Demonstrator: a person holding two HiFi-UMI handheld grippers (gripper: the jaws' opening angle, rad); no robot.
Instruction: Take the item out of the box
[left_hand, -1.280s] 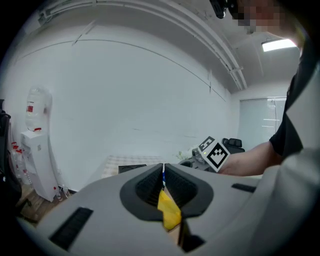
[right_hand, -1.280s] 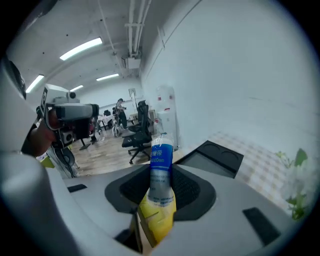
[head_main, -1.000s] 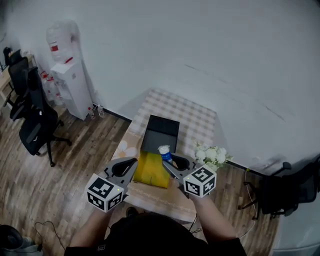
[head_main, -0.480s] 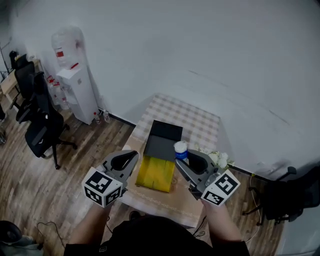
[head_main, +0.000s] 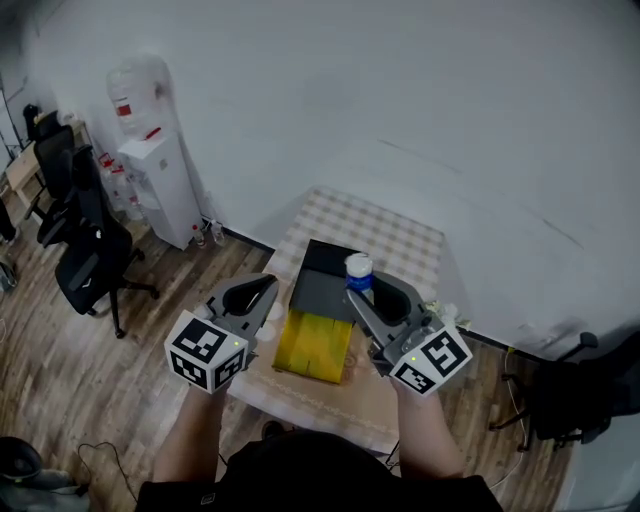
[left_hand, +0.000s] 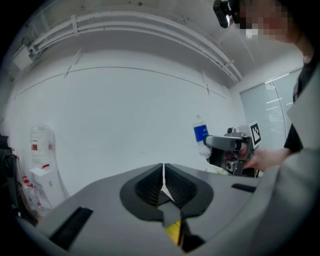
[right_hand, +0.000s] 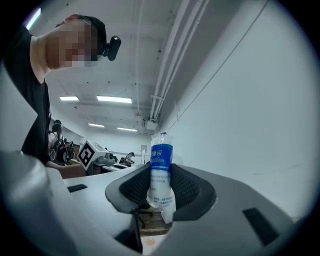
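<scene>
My right gripper is shut on a small clear water bottle with a blue label, and holds it in the air above the box. The box is black and open on the checked table, with its yellow flap folded toward me. My left gripper hangs over the table's left edge, its jaws shut with nothing between them. In the left gripper view the bottle and the right gripper show at the right.
White flowers lie at the table's right edge by my right gripper. A water dispenser stands against the wall at the left, with black office chairs beside it. Another chair is at the right on the wooden floor.
My right gripper has lifted the bottle up and away from the box, first to the right, then back over it. The left gripper has risen slightly.
</scene>
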